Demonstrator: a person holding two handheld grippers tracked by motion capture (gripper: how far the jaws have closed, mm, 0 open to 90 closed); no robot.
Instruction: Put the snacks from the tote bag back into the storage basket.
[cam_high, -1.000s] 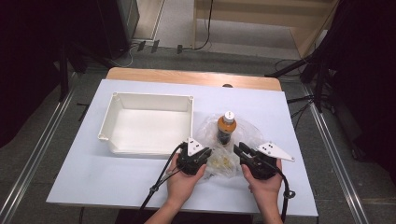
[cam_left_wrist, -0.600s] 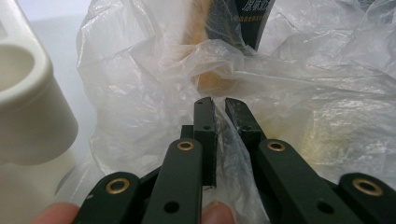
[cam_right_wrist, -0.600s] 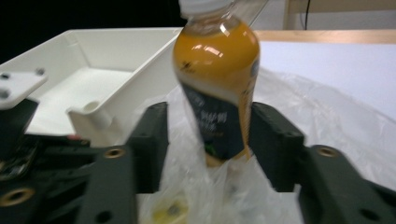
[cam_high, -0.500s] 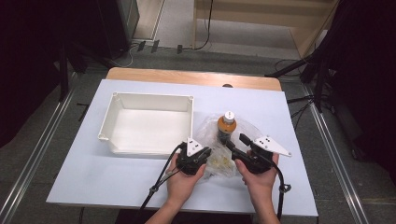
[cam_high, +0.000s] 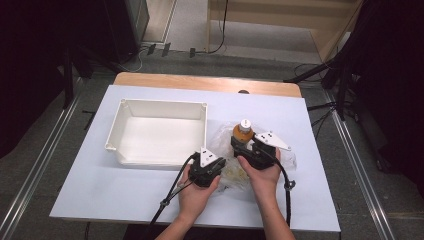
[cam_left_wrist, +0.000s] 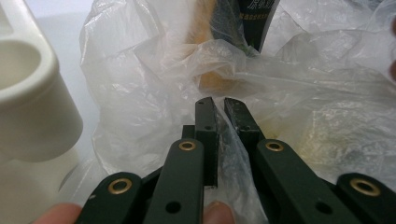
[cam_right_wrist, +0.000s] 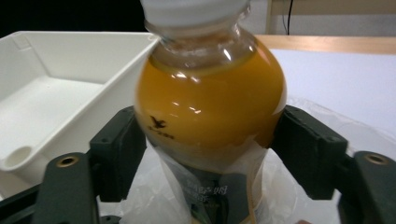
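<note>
A bottle (cam_high: 243, 132) of orange liquid with a white cap stands upright on a crumpled clear plastic bag (cam_high: 234, 173), right of the white tray (cam_high: 162, 104). In the right gripper view the bottle (cam_right_wrist: 210, 102) sits between the jaws of my right gripper (cam_right_wrist: 212, 149), and both pads (cam_right_wrist: 119, 149) touch its sides. In the high view my right gripper (cam_high: 248, 145) is at the bottle's near side. My left gripper (cam_left_wrist: 219, 105) is shut on a fold of the bag (cam_left_wrist: 140, 93). From above, my left gripper (cam_high: 216, 165) lies at the bag's left edge.
The tray (cam_right_wrist: 70, 42) is empty, and its rounded corner (cam_left_wrist: 28, 93) lies close to the left gripper. A wooden strip (cam_high: 207, 82) runs along the table's far edge. Bare white tabletop (cam_high: 100, 190) lies in front of the tray.
My right gripper has moved forward and left to the bottle and now has it between its jaws. The left gripper has stayed on the bag.
</note>
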